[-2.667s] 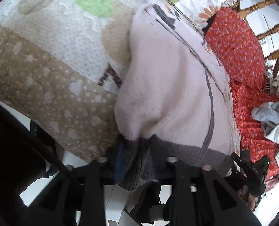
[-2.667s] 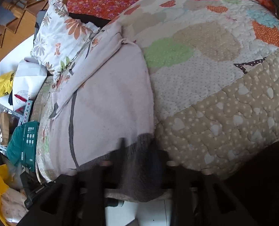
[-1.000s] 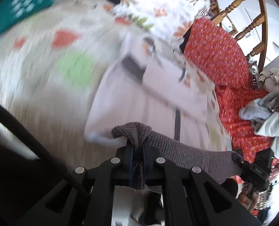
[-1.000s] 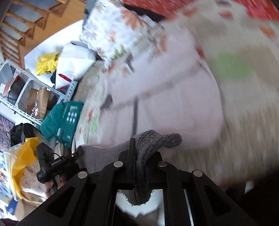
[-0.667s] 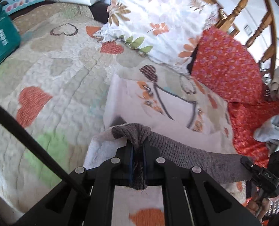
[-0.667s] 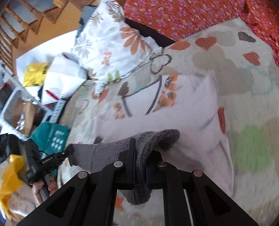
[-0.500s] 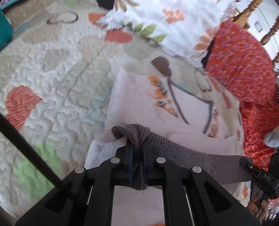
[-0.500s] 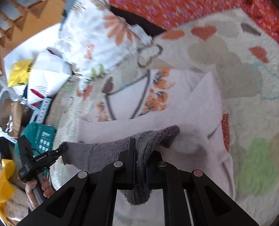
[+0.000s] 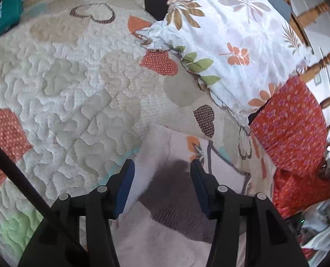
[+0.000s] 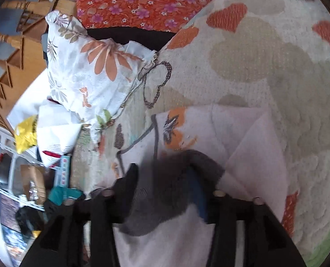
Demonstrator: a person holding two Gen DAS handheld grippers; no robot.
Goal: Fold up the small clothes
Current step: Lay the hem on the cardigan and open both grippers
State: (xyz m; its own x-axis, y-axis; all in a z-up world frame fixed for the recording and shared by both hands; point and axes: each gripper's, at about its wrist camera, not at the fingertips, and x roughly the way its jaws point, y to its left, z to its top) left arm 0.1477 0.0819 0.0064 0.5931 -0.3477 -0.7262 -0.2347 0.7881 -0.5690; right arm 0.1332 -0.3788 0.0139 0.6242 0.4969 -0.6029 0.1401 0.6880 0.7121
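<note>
The small pink garment (image 9: 178,200) is lying folded over on the quilt (image 9: 65,89), its grey ribbed hem (image 9: 176,215) uppermost. The left gripper (image 9: 162,178) is standing with fingers spread wide, holding nothing. The right gripper (image 10: 165,182) is also spread, the hem bunching against its finger at 3 o'clock. Soft, light and limp, the garment looks best pinched at the thicker hem corners.
</note>
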